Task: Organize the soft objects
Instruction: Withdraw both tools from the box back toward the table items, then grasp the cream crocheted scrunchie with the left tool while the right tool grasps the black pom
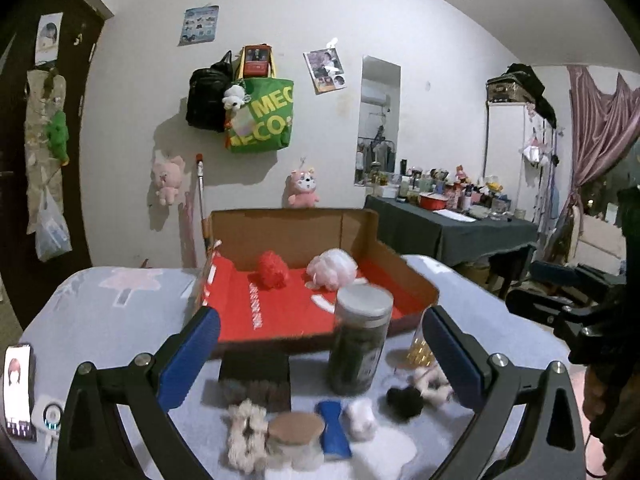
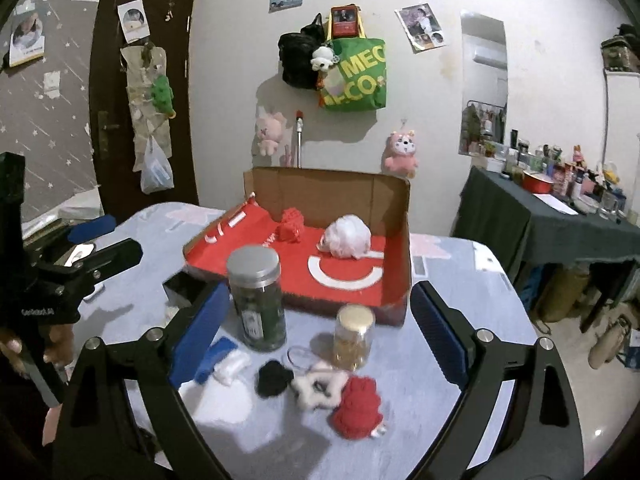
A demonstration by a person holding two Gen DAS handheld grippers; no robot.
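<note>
Two soft objects lie in the red-lined cardboard box [image 2: 394, 216]: one red pompom [image 2: 290, 226] and one white puff [image 2: 347, 241]. Before it on the surface [image 2: 460, 364] lie one red knit piece [image 2: 358, 408], one black pompom [image 2: 272, 378], one white ring [image 2: 320, 386], beside two jars [image 2: 256, 300]. The left tool [image 1: 320, 356] and right tool [image 2: 320, 332] both gape wide, empty.

Green tote bag [image 2: 354, 76] on wall; tall dark jar [image 2: 258, 300], small glass jar [image 2: 354, 336] on table.
</note>
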